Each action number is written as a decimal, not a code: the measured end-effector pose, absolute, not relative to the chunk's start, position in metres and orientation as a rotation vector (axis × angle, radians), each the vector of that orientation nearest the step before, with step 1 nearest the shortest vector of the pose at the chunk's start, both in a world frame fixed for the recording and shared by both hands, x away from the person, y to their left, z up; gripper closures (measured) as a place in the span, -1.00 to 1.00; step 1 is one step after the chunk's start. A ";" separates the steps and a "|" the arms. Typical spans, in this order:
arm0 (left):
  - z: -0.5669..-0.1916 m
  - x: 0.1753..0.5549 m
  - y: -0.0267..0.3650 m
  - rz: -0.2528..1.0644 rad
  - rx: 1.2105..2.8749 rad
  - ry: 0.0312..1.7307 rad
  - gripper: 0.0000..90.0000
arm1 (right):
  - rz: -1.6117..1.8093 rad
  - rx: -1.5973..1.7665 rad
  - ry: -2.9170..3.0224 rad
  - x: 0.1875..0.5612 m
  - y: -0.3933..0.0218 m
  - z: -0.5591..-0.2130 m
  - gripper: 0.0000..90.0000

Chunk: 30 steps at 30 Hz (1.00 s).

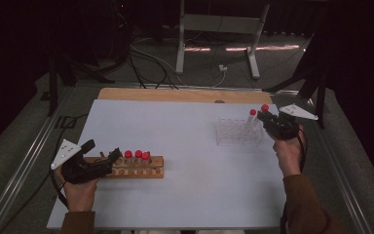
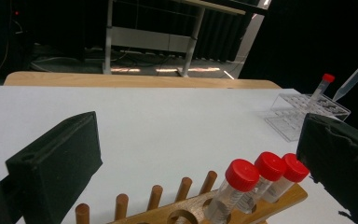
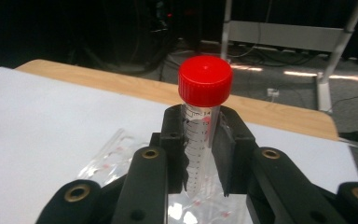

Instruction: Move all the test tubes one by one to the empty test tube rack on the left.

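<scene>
The held tube (image 3: 200,135), clear with a red cap, sits upright between the jaws of the right gripper (image 3: 200,154), which are clamped on its body just under the cap. In the high view that gripper (image 1: 275,124) hangs above the near right corner of the clear rack (image 1: 238,132), and 1 more red-capped tube (image 1: 251,119) stands tilted in the rack just beside it. Well away, the left gripper (image 2: 200,154) has its jaws wide apart with nothing between them, resting at the end of the wooden rack (image 1: 131,167), where 3 capped tubes (image 2: 235,189) stand in a row.

The risk I judge greatest is the tube meeting the clear rack's edge or the leaning neighbour on the way down, since the holes are hard to see through clear plastic. A slip in the grip could also drop it.

The tube's lower tip is hidden behind the jaws, and the rack holes below are blurred.
</scene>
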<state>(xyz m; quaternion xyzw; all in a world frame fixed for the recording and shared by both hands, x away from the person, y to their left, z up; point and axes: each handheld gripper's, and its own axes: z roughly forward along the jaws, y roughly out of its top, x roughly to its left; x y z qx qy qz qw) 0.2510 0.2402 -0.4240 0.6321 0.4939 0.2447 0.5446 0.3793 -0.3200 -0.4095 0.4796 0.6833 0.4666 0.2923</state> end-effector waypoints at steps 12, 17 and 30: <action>-0.414 0.249 0.235 0.572 1.500 1.161 -0.99 | 1.287 1.225 1.938 0.357 -0.304 -0.412 0.66; -0.402 0.246 0.223 0.570 1.520 1.123 -0.99 | 1.305 1.202 1.977 0.346 -0.299 -0.416 0.66; -0.383 0.256 0.176 0.560 1.603 1.049 -0.95 | 1.385 1.113 2.069 0.321 -0.283 -0.422 0.66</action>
